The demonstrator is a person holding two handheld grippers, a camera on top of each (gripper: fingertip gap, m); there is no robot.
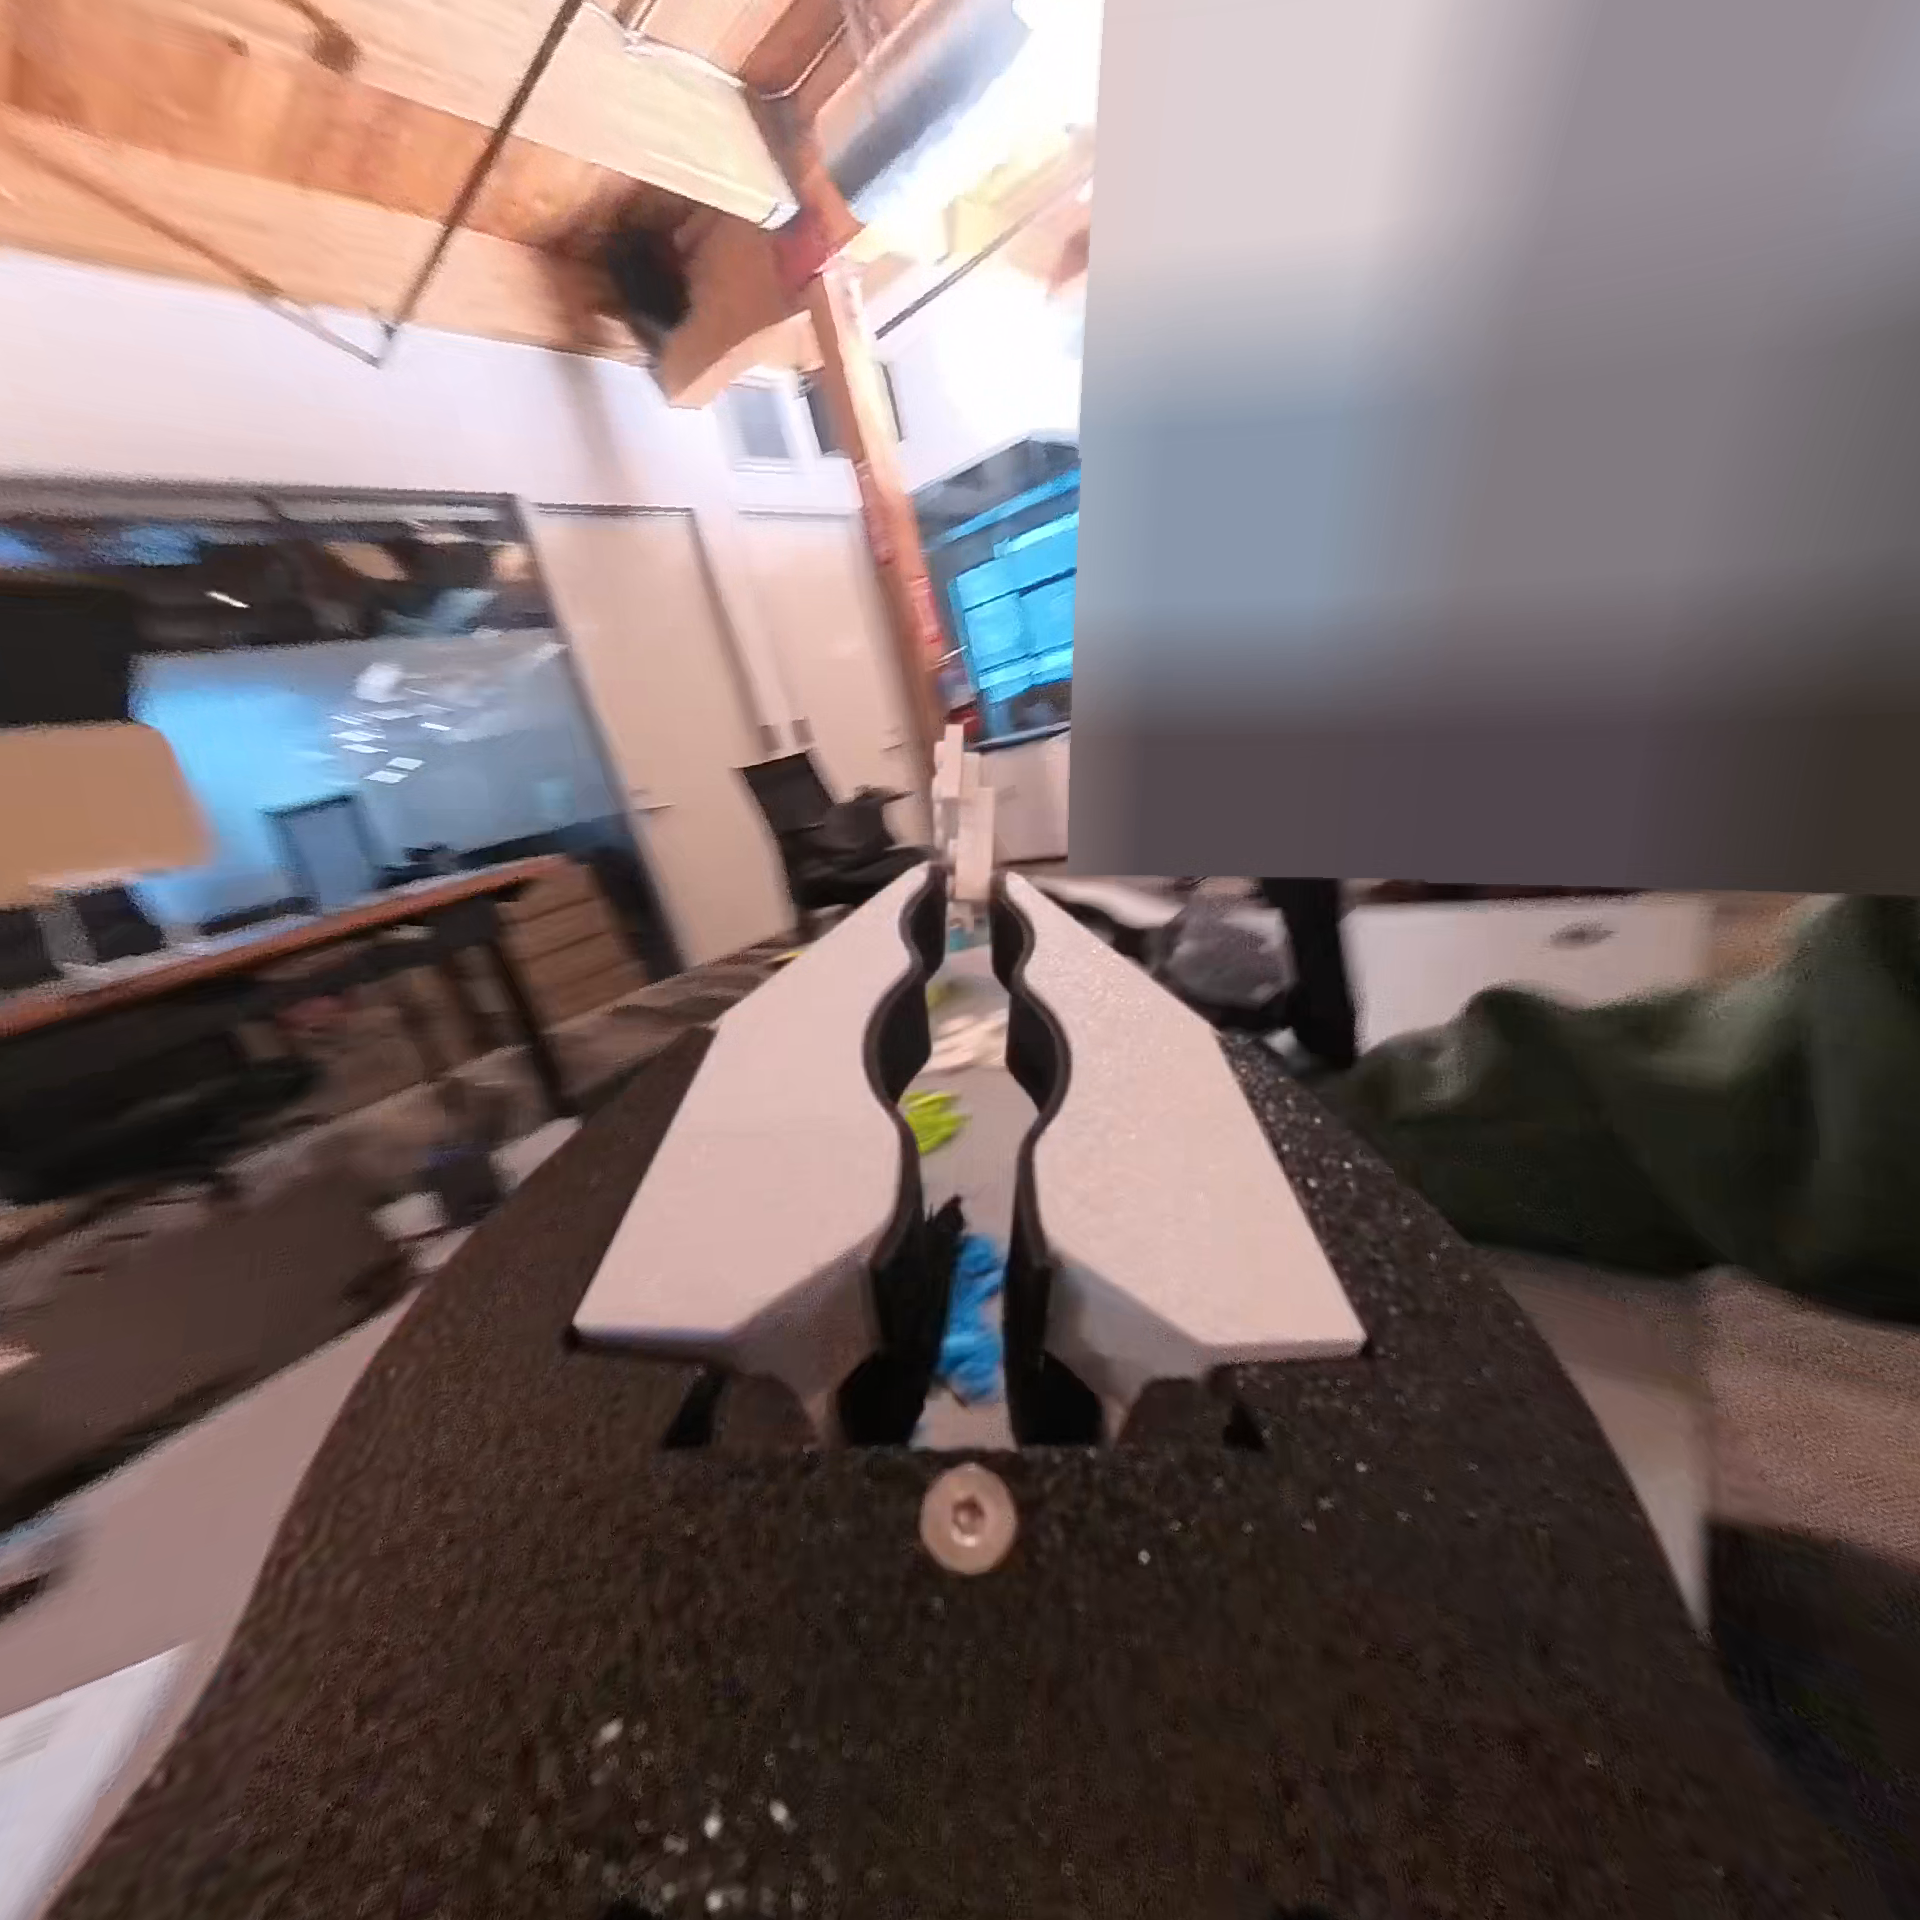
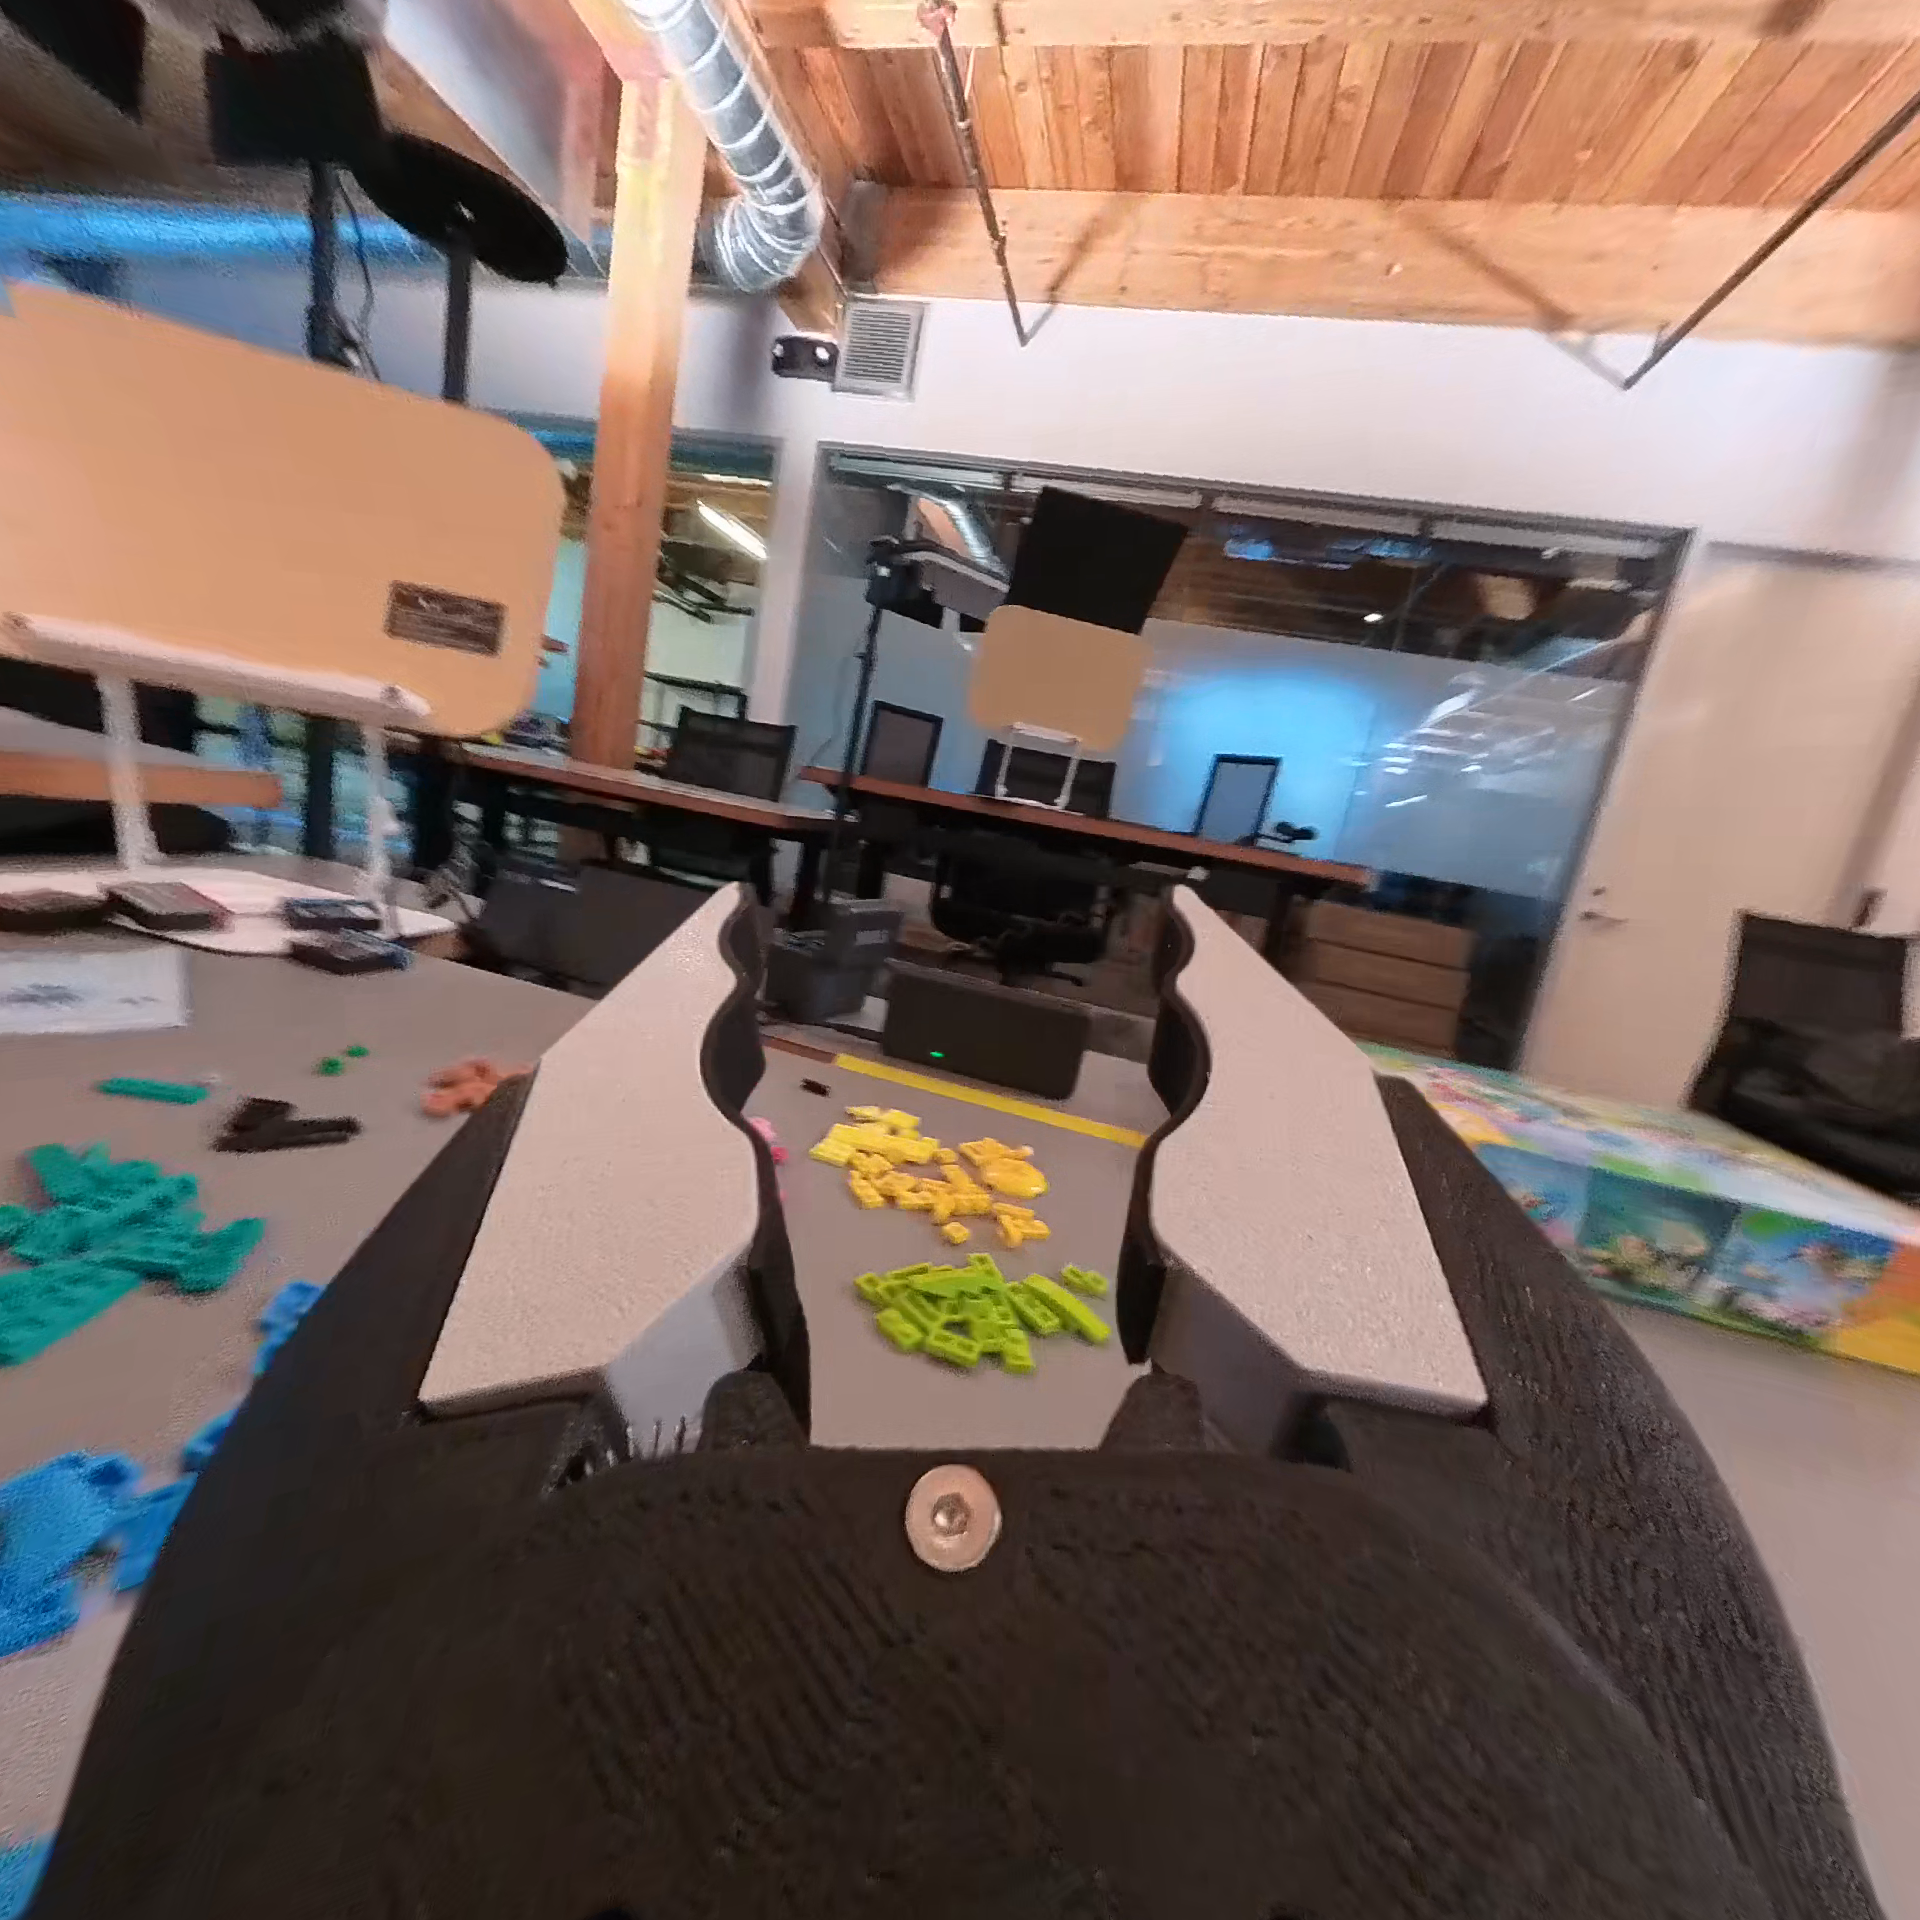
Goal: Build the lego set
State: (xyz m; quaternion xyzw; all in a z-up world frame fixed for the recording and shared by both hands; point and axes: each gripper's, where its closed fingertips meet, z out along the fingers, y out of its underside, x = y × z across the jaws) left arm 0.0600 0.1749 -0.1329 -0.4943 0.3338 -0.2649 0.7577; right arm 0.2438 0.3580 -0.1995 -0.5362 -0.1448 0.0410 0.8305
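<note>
Lime bricks (image 2: 982, 1314) lie on table beneath open right claw (image 2: 961, 914)

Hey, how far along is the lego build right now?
Done: bricks lie sorted by colour on the table, with yellow, lime, teal and blue piles. In hand: the left gripper pinches a small white piece; the right gripper is open and empty. Left: nearly all of it, no assembled model shows.
</note>
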